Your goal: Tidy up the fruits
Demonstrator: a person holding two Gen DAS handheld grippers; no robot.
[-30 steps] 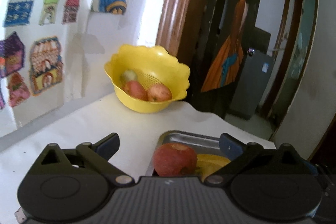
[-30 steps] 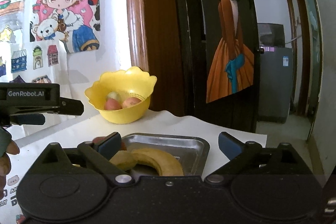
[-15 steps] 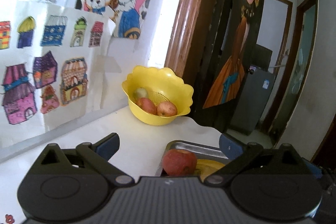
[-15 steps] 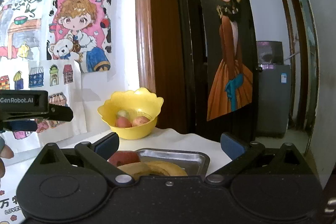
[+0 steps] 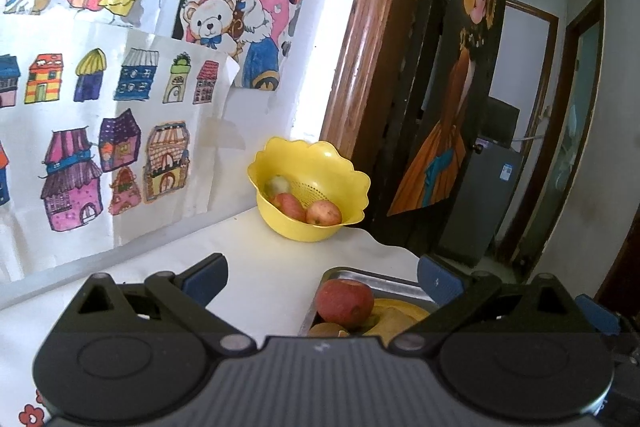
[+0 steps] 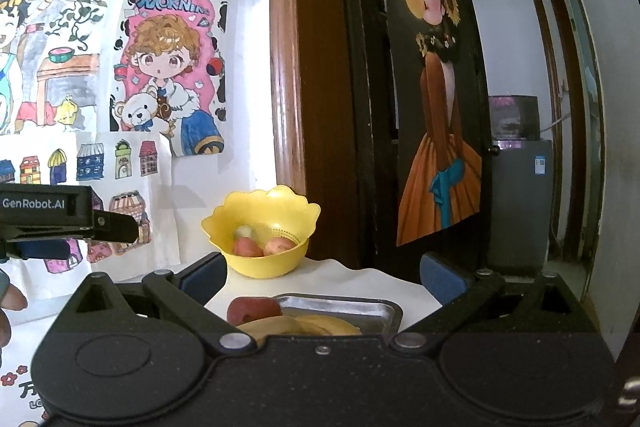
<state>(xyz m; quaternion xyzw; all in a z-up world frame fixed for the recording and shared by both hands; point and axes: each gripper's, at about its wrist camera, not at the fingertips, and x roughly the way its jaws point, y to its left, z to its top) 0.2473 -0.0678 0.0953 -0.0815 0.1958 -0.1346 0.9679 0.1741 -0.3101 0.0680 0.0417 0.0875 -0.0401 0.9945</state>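
The red apple (image 5: 345, 303) lies at the near-left corner of the metal tray (image 5: 394, 285), beside some yellow fruit, maybe bananas, which the gripper body half hides. The yellow bowl (image 5: 308, 183), beyond the tray against the wall, already holds three fruits. The left gripper (image 5: 322, 277) and the right gripper (image 6: 322, 277) both hang above the tray with jaws wide and empty. A good next move, I think, is to lower the left jaws around the apple's widest part and close gently.

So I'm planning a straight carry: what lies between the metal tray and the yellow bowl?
Nothing: in the left wrist view only bare white tabletop separates the metal tray, holding a red apple, from the yellow bowl.
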